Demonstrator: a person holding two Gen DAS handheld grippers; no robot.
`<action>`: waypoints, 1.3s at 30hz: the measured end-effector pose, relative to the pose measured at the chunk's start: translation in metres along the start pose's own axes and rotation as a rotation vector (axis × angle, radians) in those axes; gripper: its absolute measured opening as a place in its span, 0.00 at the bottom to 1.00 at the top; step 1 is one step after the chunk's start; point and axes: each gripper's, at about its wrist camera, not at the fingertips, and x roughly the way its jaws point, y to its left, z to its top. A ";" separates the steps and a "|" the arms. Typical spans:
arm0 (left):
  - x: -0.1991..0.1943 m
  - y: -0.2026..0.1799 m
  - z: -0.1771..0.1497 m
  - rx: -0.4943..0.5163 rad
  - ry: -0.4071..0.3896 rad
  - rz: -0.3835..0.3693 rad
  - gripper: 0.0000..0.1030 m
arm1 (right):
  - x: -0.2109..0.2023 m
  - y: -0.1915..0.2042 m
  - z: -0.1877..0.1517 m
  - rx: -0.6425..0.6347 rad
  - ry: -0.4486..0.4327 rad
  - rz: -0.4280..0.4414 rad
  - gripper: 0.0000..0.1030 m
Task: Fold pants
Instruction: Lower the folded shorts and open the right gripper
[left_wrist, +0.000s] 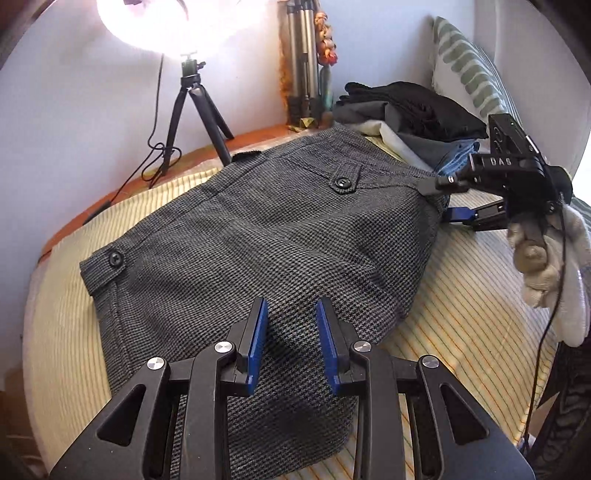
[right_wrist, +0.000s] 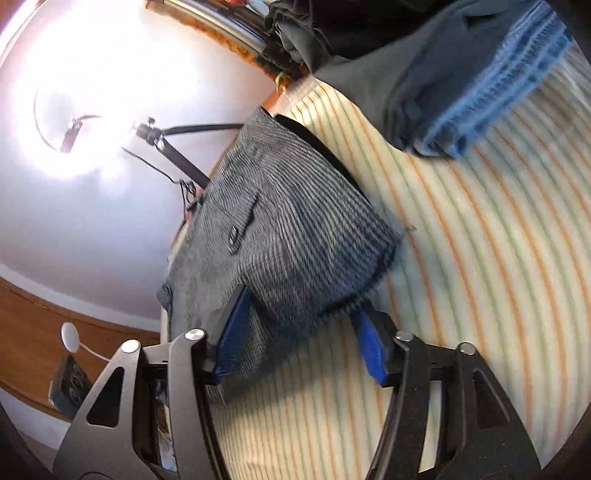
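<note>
Closest in, the left gripper (left_wrist: 290, 338) hangs over the near end of the grey checked pants (left_wrist: 258, 236), its blue pads (left_wrist: 258, 339) parted with only a narrow gap and no cloth caught between them; the weave shows plainly through the space, so it grasps nothing. Beneath and beyond those fingers the pants lie folded on the striped bed cover (left_wrist: 469, 295), reaching away from the left tongs toward the wall, a buttoned pocket flap (left_wrist: 345, 179) lying farther out along the upper side. At the far right corner of the garment, the right gripper (left_wrist: 443, 199) meets the fabric edge, gripped by a gloved hand (left_wrist: 546, 258). Seen from the right wrist, the right gripper (right_wrist: 299, 332) has its jaws spread wide, with no earlier view to compare; the corner of the pants (right_wrist: 295, 229) droops between the two blue pads (right_wrist: 232, 332) and the picture is smeared, so whether either pad still brushes the cloth cannot be told, though they do not pinch it. Past the right tongs lies a stack of folded clothes (left_wrist: 417, 114), dark on top with blue denim below, and a patterned pillow (left_wrist: 469, 70) behind it. Farthest from the left tongs, a small tripod (left_wrist: 192, 110) carries a glaring ring light (left_wrist: 177, 22) against the wall.
</note>
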 end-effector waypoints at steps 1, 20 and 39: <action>-0.002 0.002 0.000 -0.008 -0.004 0.006 0.26 | 0.001 0.000 0.000 0.003 -0.004 -0.001 0.66; 0.020 -0.015 -0.004 0.073 0.043 0.023 0.24 | -0.004 0.030 0.021 -0.223 -0.016 -0.102 0.37; 0.041 -0.062 0.010 0.165 0.038 0.020 0.38 | -0.084 0.024 0.025 -0.192 -0.075 -0.088 0.52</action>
